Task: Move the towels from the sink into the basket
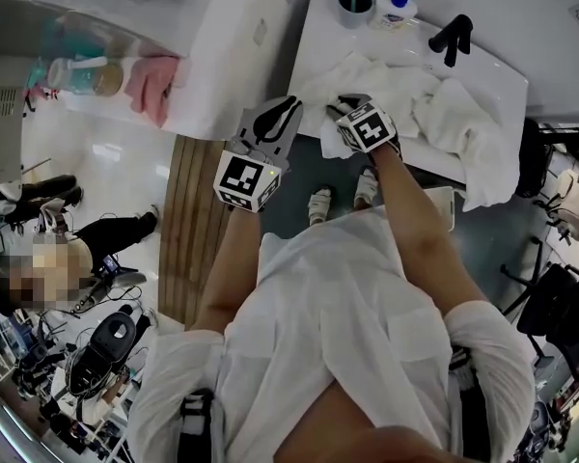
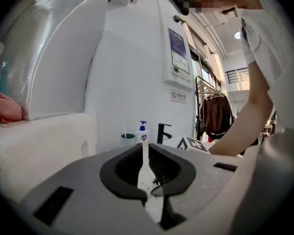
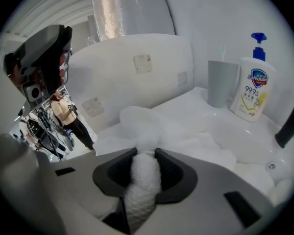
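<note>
The white basin sink [image 1: 320,29] sits at the upper right of the head view, heaped with crumpled white terry towels [image 1: 446,114]. One of them spills over the sink's front edge at the right.

The right gripper [image 1: 345,105] is dug into the left end of that heap. In its own view, low in the centre, its black jaws are pinching a fat roll of white towel [image 3: 146,176], and the fabric bulges out past the tips onto the pile.

The left gripper [image 1: 288,105] hangs in the air just left of the sink, clear of the towels. Its jaws are drawn together with only a sliver of light between them, and there is nothing in them [image 2: 143,150].

At the back of the sink, along the top edge of the head view, stand a grey plastic cup [image 1: 355,6], a white pump bottle of hand soap with a blue cap [image 1: 396,8] and a black tap [image 1: 452,37]. A pink cloth [image 1: 152,83] lies on the white ledge at the upper left.
</note>
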The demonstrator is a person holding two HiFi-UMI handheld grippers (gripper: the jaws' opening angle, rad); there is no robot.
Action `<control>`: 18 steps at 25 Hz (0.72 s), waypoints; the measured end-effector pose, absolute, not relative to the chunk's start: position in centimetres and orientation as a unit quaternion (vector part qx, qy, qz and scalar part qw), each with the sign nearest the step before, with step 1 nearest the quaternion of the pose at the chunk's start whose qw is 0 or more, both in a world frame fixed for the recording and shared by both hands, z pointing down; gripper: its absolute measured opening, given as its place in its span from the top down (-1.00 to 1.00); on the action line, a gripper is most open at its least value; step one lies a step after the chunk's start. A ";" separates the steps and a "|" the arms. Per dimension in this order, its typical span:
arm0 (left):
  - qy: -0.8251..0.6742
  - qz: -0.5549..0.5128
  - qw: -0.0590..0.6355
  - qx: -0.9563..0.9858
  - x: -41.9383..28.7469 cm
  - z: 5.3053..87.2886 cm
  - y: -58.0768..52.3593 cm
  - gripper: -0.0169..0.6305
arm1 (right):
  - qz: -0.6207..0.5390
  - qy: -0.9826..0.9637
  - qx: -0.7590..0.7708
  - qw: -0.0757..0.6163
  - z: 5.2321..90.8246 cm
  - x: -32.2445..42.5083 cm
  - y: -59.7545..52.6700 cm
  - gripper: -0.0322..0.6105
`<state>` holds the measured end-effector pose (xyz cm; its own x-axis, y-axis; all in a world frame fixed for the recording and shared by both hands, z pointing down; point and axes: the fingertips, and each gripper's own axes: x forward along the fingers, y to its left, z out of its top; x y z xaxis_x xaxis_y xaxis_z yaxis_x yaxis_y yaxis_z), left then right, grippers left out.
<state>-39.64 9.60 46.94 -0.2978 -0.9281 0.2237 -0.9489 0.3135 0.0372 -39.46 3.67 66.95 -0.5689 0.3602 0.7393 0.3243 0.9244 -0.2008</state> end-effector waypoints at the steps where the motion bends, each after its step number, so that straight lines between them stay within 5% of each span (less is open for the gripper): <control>1: -0.803 0.053 0.102 0.584 -39.6 47.0 9.7 0.85 | 0.016 -0.887 -0.190 0.420 66.9 -39.4 3.7 0.53; 18: -0.793 0.052 0.068 0.603 -39.4 44.1 8.6 0.85 | 0.000 -0.955 -0.077 0.287 58.9 -36.7 -1.2 0.62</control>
